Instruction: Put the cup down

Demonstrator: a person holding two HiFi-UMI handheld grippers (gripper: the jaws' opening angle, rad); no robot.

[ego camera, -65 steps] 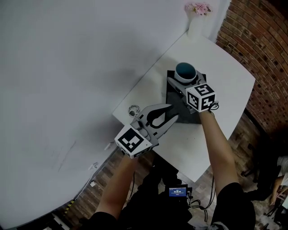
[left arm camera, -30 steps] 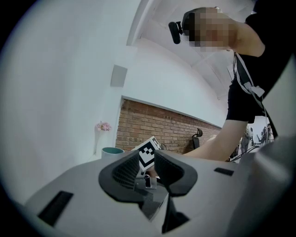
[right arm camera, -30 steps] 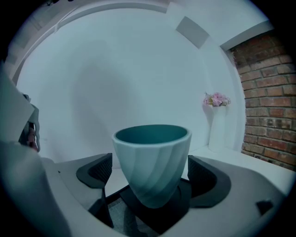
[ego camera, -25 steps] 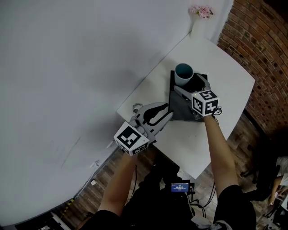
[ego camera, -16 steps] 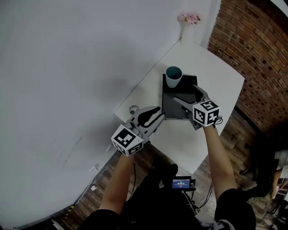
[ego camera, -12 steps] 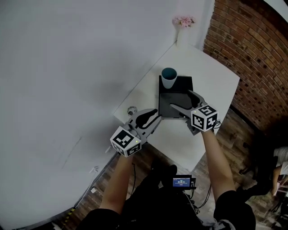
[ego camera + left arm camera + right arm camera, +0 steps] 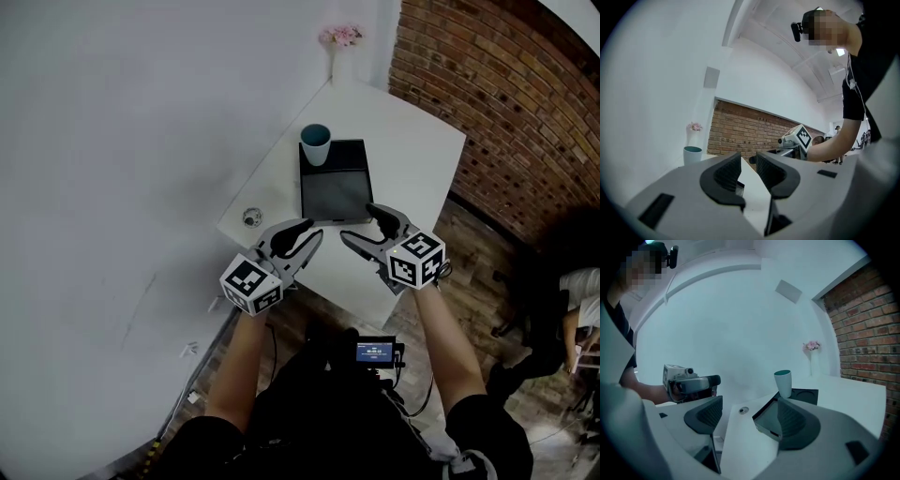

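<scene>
The white cup [image 7: 316,143] with a teal inside stands upright on the far left corner of the black tray [image 7: 335,187], which lies on the white table [image 7: 412,150]. Nothing touches the cup. My right gripper [image 7: 359,223] hovers over the table's near edge, short of the tray. Its jaws are closing, with nothing between them. In the right gripper view [image 7: 747,411] the cup [image 7: 783,382] and tray [image 7: 799,396] lie well ahead. My left gripper [image 7: 309,230] hangs beside it, its pads [image 7: 727,171] a narrow gap apart and empty. The cup [image 7: 692,155] shows far off to that view's left.
A thin vase of pink flowers [image 7: 337,42] stands at the table's far corner. A small round object [image 7: 250,217] lies near the left edge. A white wall runs along the left and a brick wall [image 7: 497,94] along the right. Wooden floor lies below the near edge.
My right gripper has let go of the cup and drawn back toward the near edge. The left gripper has also pulled back. The cup stays on the tray.
</scene>
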